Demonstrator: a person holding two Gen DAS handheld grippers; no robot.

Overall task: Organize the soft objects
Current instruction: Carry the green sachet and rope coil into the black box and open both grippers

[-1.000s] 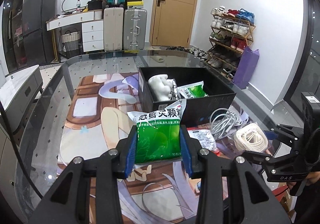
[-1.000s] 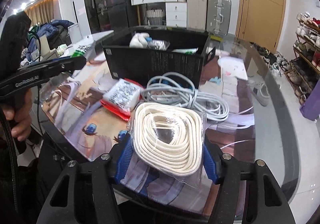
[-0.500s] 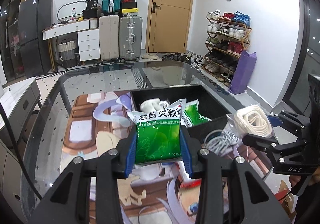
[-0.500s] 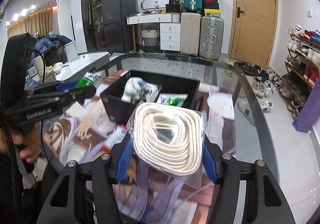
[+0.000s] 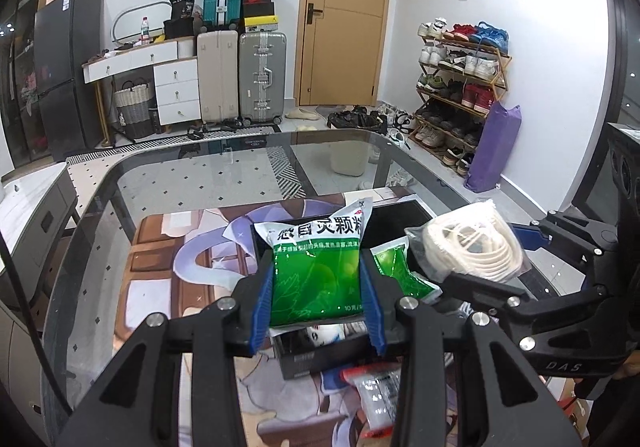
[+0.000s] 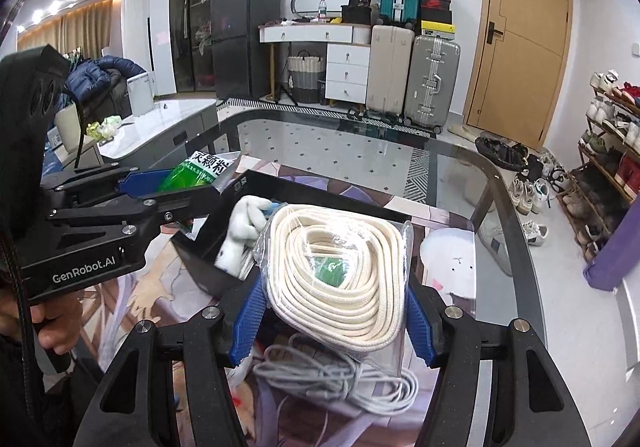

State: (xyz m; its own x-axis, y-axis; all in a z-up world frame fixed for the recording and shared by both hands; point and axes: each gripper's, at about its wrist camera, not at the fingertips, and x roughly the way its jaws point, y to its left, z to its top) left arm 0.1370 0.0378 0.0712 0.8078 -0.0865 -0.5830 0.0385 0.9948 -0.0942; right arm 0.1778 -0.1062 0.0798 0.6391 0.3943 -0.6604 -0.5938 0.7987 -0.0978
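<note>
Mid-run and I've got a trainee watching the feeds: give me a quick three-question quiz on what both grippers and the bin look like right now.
1. True or false: the left gripper is shut on a green sachet.
2. What does the right gripper hold? A) grey cable B) bagged white rope coil C) plush toy
3. Fill in: the white plush toy lies inside the ____ bin.

Key:
1. True; the blue pads press both sides of the sachet.
2. B; the bagged white rope coil sits between the pads, while the grey cable lies on the table below.
3. Black.
</note>
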